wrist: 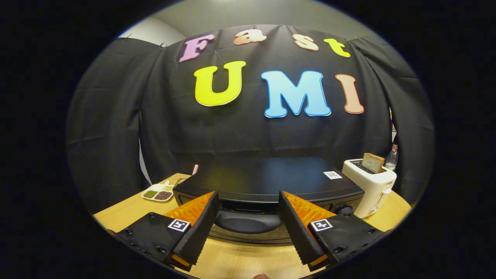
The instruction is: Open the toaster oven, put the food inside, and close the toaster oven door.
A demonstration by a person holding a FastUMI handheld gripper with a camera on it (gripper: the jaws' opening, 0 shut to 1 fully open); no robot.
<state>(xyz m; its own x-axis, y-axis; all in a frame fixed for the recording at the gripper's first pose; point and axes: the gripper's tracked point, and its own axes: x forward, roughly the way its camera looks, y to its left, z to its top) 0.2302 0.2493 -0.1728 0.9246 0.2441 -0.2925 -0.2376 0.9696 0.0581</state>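
Gripper (248,217) held level, fingers spread wide and empty, facing the toaster oven's (267,182) closed door

I note a black cloth wall (116,128) behind a light wooden table (240,263); above the cloth, a pale grey wall (248,15) under bright overhead light.

One toaster oven (267,182), one toaster (372,186) holding one bread slice (372,162), one bottle (392,157), one divided dish (158,192).

black toaster oven (271,179), door closed, on table
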